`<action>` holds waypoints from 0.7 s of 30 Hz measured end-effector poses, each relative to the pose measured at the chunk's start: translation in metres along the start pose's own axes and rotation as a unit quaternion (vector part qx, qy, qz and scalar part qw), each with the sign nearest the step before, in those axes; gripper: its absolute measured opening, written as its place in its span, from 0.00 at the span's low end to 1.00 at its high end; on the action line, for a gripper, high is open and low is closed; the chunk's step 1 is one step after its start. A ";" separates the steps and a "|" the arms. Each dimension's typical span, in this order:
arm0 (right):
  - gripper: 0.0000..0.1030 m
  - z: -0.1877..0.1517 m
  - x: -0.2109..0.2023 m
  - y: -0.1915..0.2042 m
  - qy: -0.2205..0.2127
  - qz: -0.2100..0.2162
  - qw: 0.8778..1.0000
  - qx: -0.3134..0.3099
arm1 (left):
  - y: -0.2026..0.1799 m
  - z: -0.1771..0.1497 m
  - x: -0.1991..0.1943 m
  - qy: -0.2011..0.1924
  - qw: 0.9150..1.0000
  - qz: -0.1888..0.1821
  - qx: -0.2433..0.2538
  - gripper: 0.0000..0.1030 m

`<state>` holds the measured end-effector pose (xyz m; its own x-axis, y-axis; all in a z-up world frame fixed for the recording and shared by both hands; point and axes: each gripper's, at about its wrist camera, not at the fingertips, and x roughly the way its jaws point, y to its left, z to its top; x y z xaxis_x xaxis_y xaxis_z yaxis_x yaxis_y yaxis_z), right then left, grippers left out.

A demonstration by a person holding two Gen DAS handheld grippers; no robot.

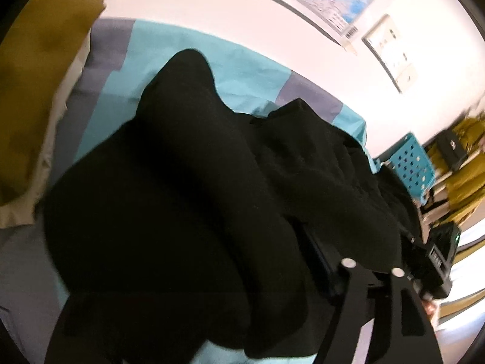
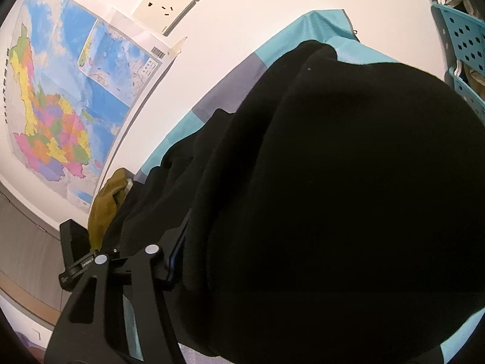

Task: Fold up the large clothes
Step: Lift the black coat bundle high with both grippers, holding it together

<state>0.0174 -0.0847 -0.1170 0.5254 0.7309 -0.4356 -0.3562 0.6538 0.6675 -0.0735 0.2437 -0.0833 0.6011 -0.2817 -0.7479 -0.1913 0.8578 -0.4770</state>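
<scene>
A large black garment (image 1: pixel 188 200) hangs lifted over the teal and grey bedsheet (image 1: pixel 169 54). It fills most of both wrist views (image 2: pixel 348 197). My left gripper (image 1: pixel 372 268) is shut on the black garment's edge at the lower right of its view. My right gripper (image 2: pixel 127 254) is shut on another edge of the same garment at the lower left of its view. The other gripper (image 1: pixel 436 261) shows at the far right of the left view. The fingertips are hidden in the cloth.
An olive garment (image 1: pixel 39 91) lies at the bed's left side, also seen in the right view (image 2: pixel 106 206). Teal perforated baskets (image 1: pixel 412 163) stand on a rack by the bed (image 2: pixel 463 36). A map (image 2: pixel 69 97) and wall sockets (image 2: pixel 172 0) are on the white wall.
</scene>
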 end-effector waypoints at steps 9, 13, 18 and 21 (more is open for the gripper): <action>0.63 0.002 0.007 0.005 -0.003 -0.014 1.000 -0.012 | -0.016 0.001 0.008 0.003 0.999 0.038 0.028 0.61; 0.48 0.001 0.005 -0.002 0.001 -0.006 1.000 -0.006 | -0.016 0.001 0.006 -0.003 0.998 0.045 0.032 0.53; 0.44 0.001 0.006 -0.003 0.008 0.003 1.000 -0.003 | -0.023 -0.002 0.003 -0.016 0.996 0.065 0.051 0.52; 0.44 0.002 0.006 -0.004 0.010 0.008 1.000 0.002 | -0.025 -0.002 0.004 -0.016 0.996 0.068 0.058 0.53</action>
<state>0.0237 -0.0831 -0.1211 0.5037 0.7449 -0.4376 -0.3612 0.6417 0.6765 -0.0682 0.2199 -0.0753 0.6013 -0.1474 -0.7853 -0.1830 0.9313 -0.3150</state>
